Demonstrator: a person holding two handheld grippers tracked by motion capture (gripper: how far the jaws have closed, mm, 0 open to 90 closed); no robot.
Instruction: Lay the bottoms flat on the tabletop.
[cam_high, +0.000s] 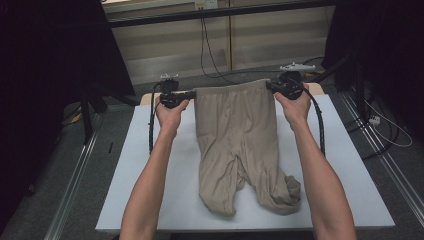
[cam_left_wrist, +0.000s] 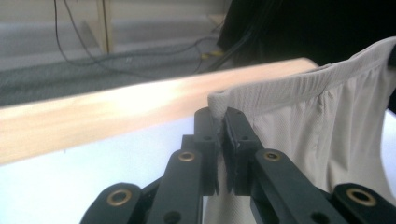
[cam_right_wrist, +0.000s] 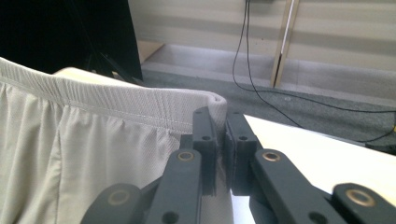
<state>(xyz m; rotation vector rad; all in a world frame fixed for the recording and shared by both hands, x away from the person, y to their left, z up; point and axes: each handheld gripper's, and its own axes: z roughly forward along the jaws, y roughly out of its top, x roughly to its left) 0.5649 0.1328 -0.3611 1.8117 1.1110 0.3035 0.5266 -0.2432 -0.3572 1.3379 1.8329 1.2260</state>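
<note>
A pair of beige shorts (cam_high: 240, 140) hangs stretched by its waistband over the white table (cam_high: 150, 150), with the leg ends crumpled on the surface near the front. My left gripper (cam_high: 192, 94) is shut on the waistband's left corner (cam_left_wrist: 219, 100). My right gripper (cam_high: 270, 85) is shut on the right corner (cam_right_wrist: 215, 103). In both gripper views the ribbed elastic band is pinched between the black jaws. The waistband is held taut between the two hands, above the table's far edge.
The table's far edge is a pale wooden strip (cam_left_wrist: 116, 107). Beyond it lie grey floor and black cables (cam_high: 210, 60). Dark curtains (cam_high: 45, 75) and stands flank the table on both sides. Metal rails (cam_high: 75, 175) run along the floor beside it.
</note>
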